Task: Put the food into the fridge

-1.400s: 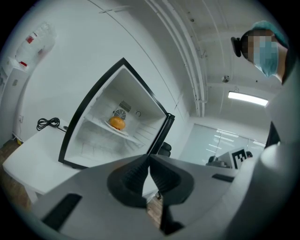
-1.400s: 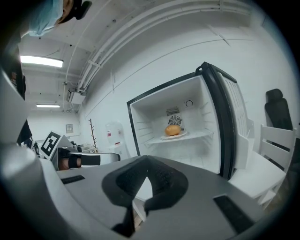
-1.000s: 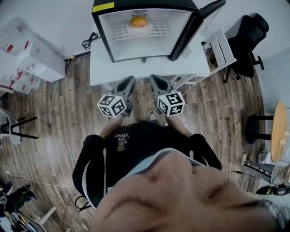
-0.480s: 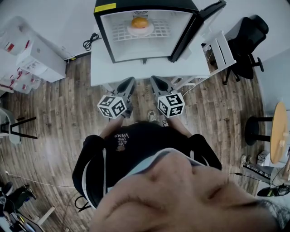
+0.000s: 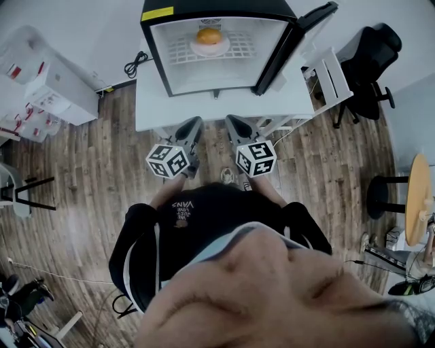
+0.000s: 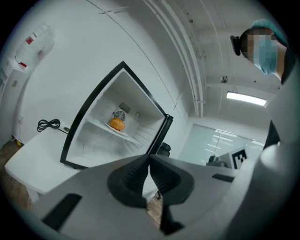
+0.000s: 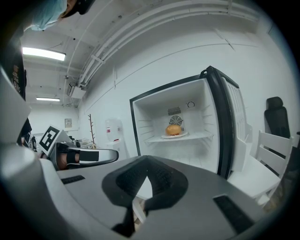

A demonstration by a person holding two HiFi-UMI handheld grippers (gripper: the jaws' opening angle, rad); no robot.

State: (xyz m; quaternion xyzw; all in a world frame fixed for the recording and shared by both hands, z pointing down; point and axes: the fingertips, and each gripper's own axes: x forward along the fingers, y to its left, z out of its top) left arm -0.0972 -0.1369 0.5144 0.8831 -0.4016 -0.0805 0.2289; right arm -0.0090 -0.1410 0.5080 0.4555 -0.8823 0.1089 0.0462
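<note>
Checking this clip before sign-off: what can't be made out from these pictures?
- All views: the round orange food on the plate is too small to tell a bun from a fruit.
- Head view: print on the yellow label atop the fridge is too small.
- Head view: the fridge door shows edge-on, so its inner side is hidden.
- Left gripper view: the fridge's lower right corner is hidden behind the left gripper.

A white surface [image 5: 153, 109] stands just ahead of the jaws on a wood floor [image 5: 81, 177]. Ahead and left of the jaws, a coiled black cable [image 5: 134, 62] lies at the surface's far corner, with white boxes [image 5: 58, 85] further left. Right of the jaws stand a white chair [image 5: 331, 73] and a black office chair [image 5: 375, 64]. Nearer on that side, 1 black stool [image 5: 382, 195] is beside a round wooden table [image 5: 418, 197].
</note>
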